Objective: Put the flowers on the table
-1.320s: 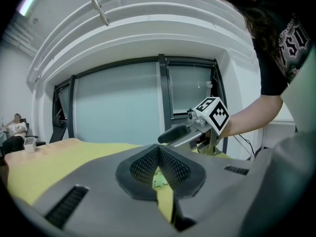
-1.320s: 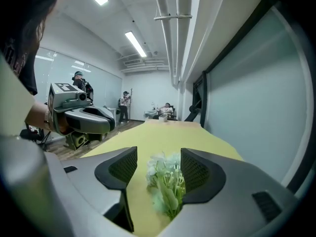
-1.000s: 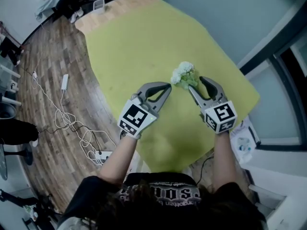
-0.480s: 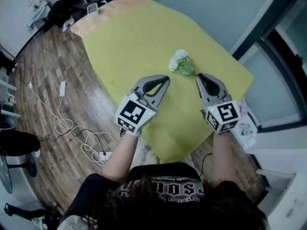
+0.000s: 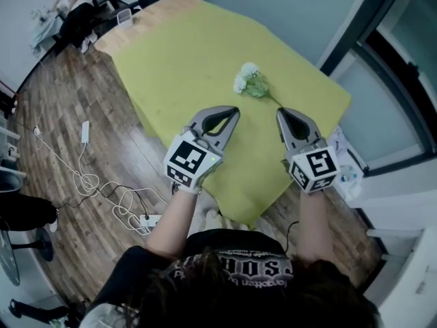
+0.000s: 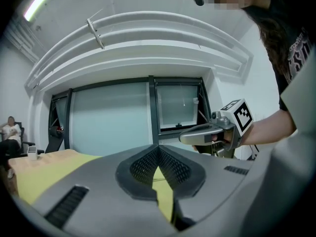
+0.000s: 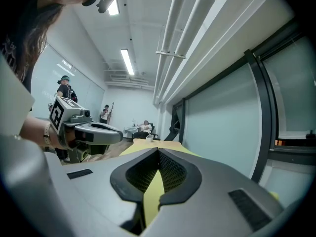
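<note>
Flowers [image 5: 249,83] lie on the tabletop [image 5: 184,53], stem end nearest the right gripper [image 5: 280,113] but apart from it. Right fingers just closed on nothing. Left gripper [image 5: 234,110] fingers together, empty. Looks placed: back out level, clear of the stem.

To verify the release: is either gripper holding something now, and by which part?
Nothing is held. The left gripper is shut and empty; the right gripper has just closed its jaws on nothing. The flowers lie free on the table.
</note>
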